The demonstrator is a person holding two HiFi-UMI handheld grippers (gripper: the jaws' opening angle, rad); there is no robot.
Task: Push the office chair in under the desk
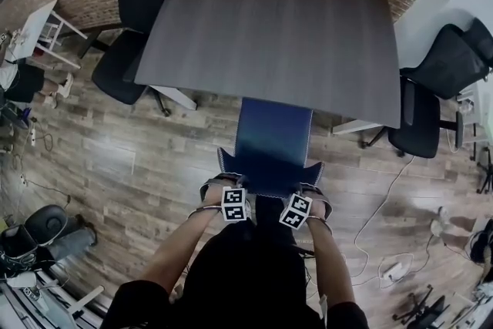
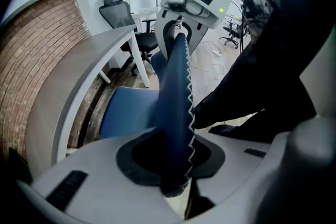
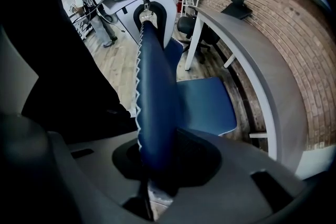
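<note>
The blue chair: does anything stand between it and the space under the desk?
Nothing visible does. The blue chair has its seat at the edge of the desk, and the white desk legs stand off to both sides of it.

Lighting even, moderately bright; shadows soft. Strong edge distortion with dark corners throughout. The chair back [image 2: 176, 113] blurs near each lens.

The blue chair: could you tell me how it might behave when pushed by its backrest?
The chair probably rolls over the smooth wood floor, though its base is hidden. Held high on the backrest by the left gripper and right gripper, it may tilt or swivel.
</note>
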